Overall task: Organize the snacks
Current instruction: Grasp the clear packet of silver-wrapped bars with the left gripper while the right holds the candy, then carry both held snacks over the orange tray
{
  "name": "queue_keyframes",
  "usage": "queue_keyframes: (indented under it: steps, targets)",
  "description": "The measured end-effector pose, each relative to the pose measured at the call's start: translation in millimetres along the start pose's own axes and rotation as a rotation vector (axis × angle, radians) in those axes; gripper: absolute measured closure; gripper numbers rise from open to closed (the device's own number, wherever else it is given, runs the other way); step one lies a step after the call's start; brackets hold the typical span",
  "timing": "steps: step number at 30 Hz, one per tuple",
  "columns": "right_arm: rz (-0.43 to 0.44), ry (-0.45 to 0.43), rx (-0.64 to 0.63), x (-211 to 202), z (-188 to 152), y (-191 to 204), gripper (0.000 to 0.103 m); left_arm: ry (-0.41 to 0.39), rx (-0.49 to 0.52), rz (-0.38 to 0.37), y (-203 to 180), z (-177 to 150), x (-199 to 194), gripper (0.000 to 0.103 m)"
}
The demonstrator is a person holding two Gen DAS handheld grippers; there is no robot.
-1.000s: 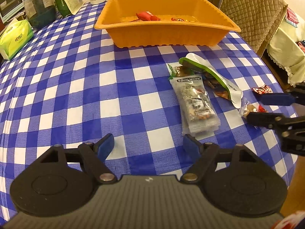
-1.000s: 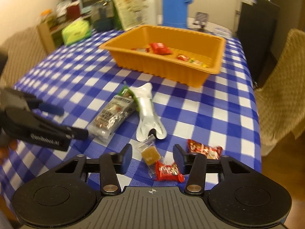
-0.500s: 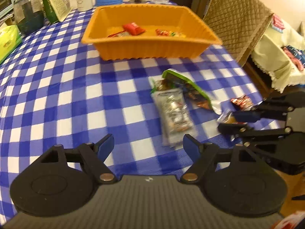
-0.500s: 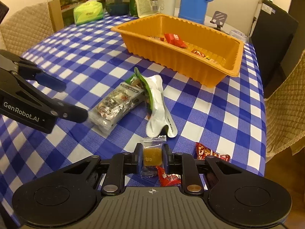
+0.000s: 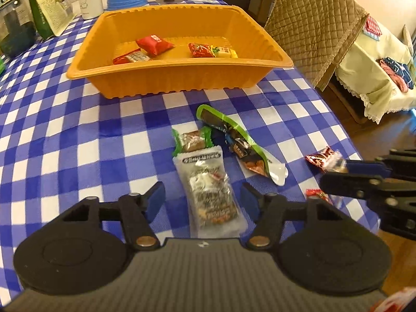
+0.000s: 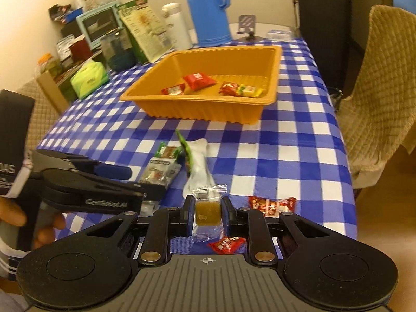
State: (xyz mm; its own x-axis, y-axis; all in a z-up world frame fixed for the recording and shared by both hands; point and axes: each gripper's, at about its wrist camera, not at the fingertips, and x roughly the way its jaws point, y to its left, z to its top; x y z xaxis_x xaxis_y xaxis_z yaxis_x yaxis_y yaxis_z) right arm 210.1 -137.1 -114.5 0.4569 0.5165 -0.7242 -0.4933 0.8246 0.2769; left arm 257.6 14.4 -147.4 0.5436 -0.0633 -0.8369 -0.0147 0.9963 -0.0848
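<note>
Right gripper [image 6: 208,214] clamped on a small clear-wrapped brown candy [image 6: 208,212], pads pressing both sides, candy held above the tablecloth nr the table's near right edge. Red candy wrapper [image 6: 226,244] lying just under it, another red one [image 6: 271,204] just beyond to the right.

Left gripper [image 5: 202,201] jaws just been closing but not touching anything yet: clear pack of mixed nuts [image 5: 210,197] lying between the pads, gaps both sides. Small green-edged bar [image 5: 192,140] touching the pack's far end; long green-and-white pouch [image 5: 234,140] just beside, angled twd the right edge.

Orange tray [image 5: 179,78] at mid-table twd the far edge, holding a red packet [image 5: 154,44], a 2nd red wrapper [image 5: 131,57], a red-and-yellow one [image 5: 212,50]. Blue thermos jug [image 6: 208,10] & green-white bag [image 6: 144,31] by the far edge. Blue-white check cloth [image 5: 65,135] over the whole table.
</note>
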Motion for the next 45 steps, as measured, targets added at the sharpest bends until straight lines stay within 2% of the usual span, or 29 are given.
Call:
queue_keyframes:
  steps: [3,6,10,17,21,26,36,45]
  targets:
    - [-0.006,0.001,0.019,-3,-1,-3,0.081,0.013,0.011,0.010,-1,3,7,0.049]
    - [-0.008,0.003,0.027,-3,-2,-5,0.081,0.019,0.013,-0.001,-1,3,9,0.060]
    - [-0.003,0.016,0.028,-1,-2,-3,0.081,0.021,0.038,0.002,-3,0,7,0.067]
    - [0.024,0.036,0.013,5,-3,6,0.081,0.028,0.074,0.002,4,-17,-7,0.069]
    - [0.039,0.046,0.011,8,-1,11,0.081,0.037,0.051,-0.002,13,-27,-20,0.069]
    - [0.051,0.052,0.012,11,3,16,0.081,0.006,0.025,-0.008,24,-29,-43,0.069]
    - [0.075,0.024,0.019,13,24,23,0.081,-0.098,0.018,-0.010,37,2,-77,0.069]
    - [0.050,-0.044,0.031,18,66,10,0.081,-0.184,0.049,0.031,63,54,-82,0.069]
